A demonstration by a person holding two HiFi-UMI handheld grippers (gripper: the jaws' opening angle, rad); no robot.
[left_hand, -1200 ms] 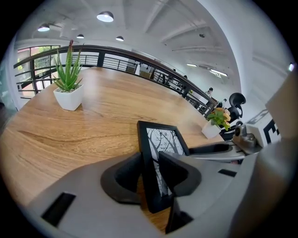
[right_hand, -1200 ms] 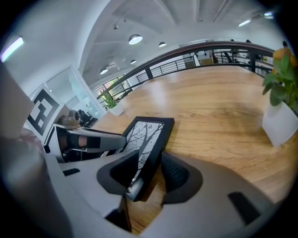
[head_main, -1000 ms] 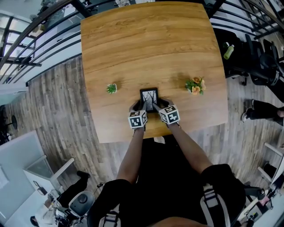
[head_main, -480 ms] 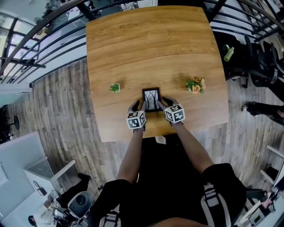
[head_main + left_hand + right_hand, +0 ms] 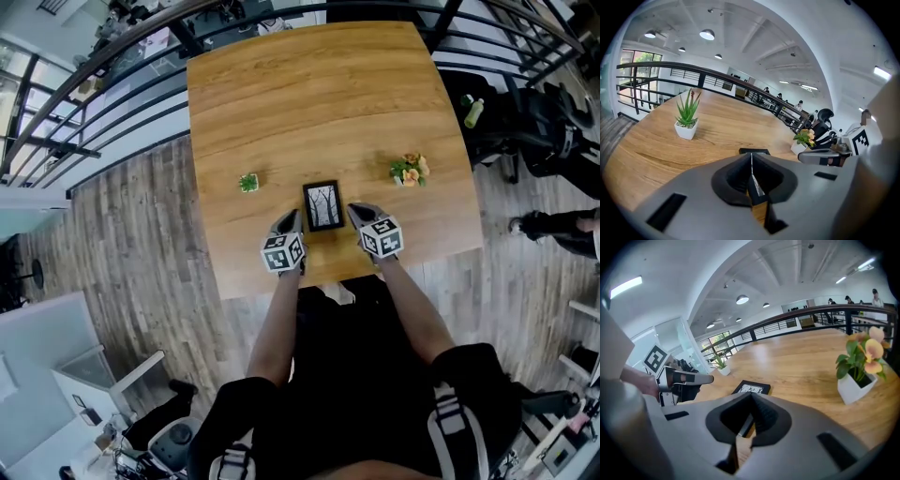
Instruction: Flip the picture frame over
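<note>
Left gripper (image 5: 291,221): jaws just clenched together, empty, left of frame | picture frame (image 5: 322,206): flat, picture side up, near edge of table (image 5: 281,94), between my tools, ungripped | right gripper (image 5: 357,212): jaws just clenched, empty | recommendation: I should reopen, pinch both side edges evenly, lift clear before turning.

The grey left tongs (image 5: 751,158) are pressing together, having just closed on nothing. Beyond their tips, a flat black rectangular picture frame (image 5: 753,151) is lying on the light wooden counter (image 5: 722,129), while a spiky green plant in a white pot (image 5: 687,123) is standing well to its left.
</note>
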